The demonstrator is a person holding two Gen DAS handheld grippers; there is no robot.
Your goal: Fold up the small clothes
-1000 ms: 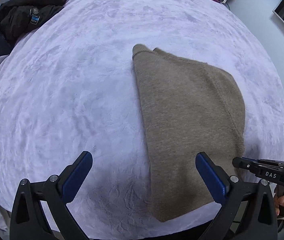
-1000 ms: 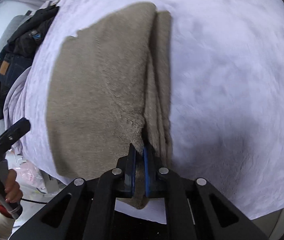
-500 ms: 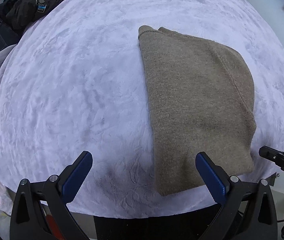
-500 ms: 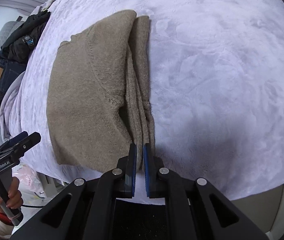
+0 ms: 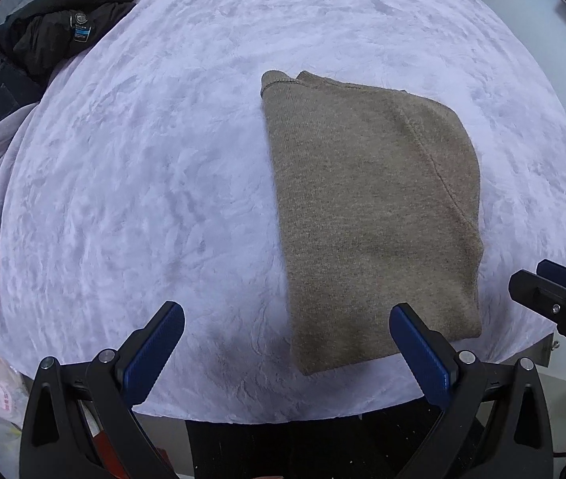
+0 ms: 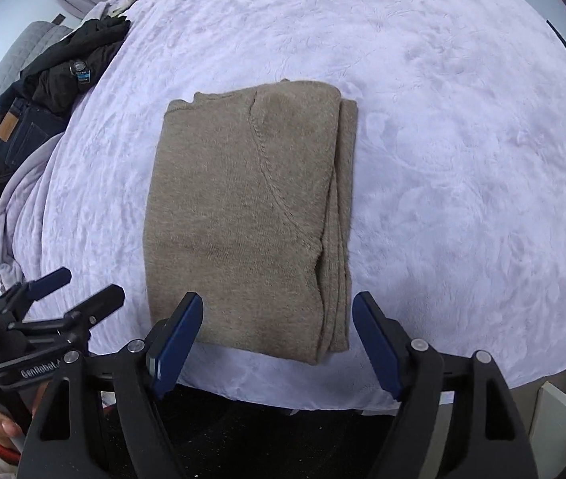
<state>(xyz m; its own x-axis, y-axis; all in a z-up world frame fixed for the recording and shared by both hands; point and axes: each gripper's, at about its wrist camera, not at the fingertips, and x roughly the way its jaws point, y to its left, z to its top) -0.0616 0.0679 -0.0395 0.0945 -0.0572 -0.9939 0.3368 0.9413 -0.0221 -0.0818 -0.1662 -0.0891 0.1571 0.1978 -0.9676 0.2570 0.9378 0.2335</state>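
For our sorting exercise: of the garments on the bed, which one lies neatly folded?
The tan knit sweater, flat in a folded rectangle near the bed's front edge. The black jacket and the jeans lie heaped at the far left.

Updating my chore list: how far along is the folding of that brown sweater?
Done: the brown sweater lies folded into a compact rectangle on the lilac blanket. In hand: nothing; the right gripper is opening, the left gripper open. Left: possibly the dark clothes.
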